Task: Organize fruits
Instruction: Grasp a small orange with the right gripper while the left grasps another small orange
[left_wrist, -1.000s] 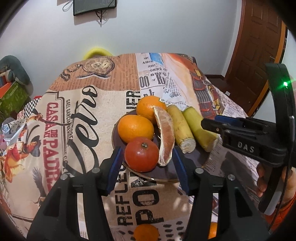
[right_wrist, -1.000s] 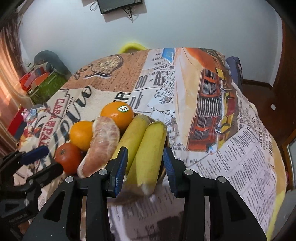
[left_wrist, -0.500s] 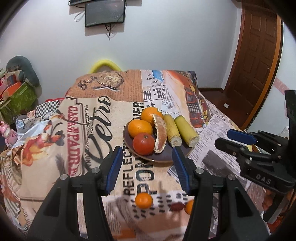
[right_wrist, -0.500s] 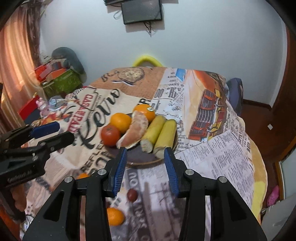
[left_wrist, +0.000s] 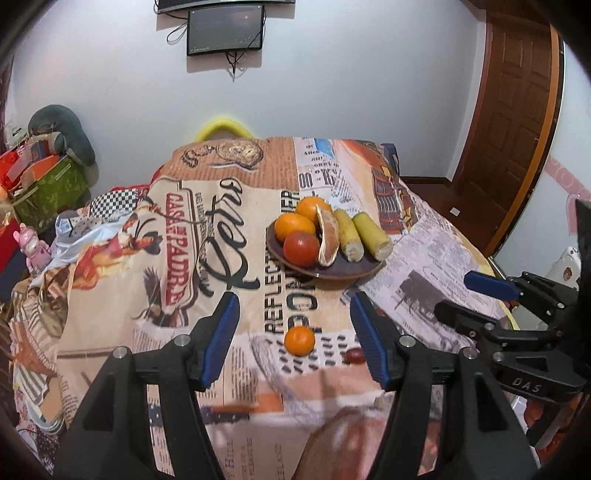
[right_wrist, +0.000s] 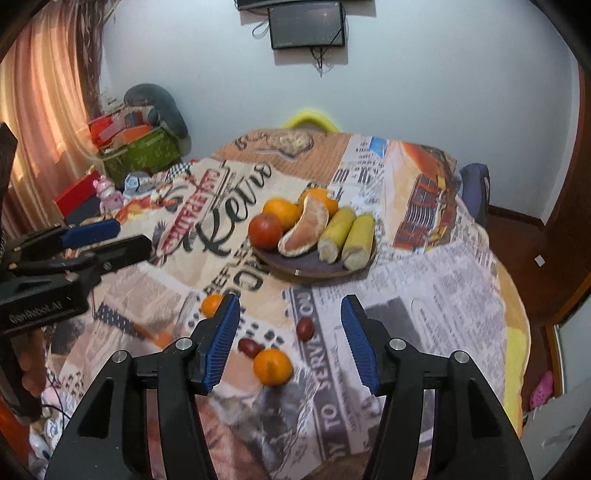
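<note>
White-walled room, wall monitor (right_wrist: 306, 25), table (left_wrist: 122, 280) under a retro newsprint cloth. Left gripper (left_wrist: 293, 338) hovers above the near edge, level, fingers (left_wrist: 218, 339) spread, nothing held. Right gripper (right_wrist: 290, 341) same pose beside it — fingers (right_wrist: 356, 345) released and empty; it also shows side-on in the left view (left_wrist: 476, 299).

Dark plate (right_wrist: 299, 267) mid-table holds two oranges, a red fruit (right_wrist: 265, 231), a peeled citrus segment (right_wrist: 306, 230) and two yellow-green stalk pieces (right_wrist: 358, 236).

Loose on the cloth near the grippers: small orange (left_wrist: 299, 340), another orange (right_wrist: 272, 366), two dark red dates (right_wrist: 305, 328) — nothing between them and the plate.

Green box (right_wrist: 142, 151) and clutter left of table.
</note>
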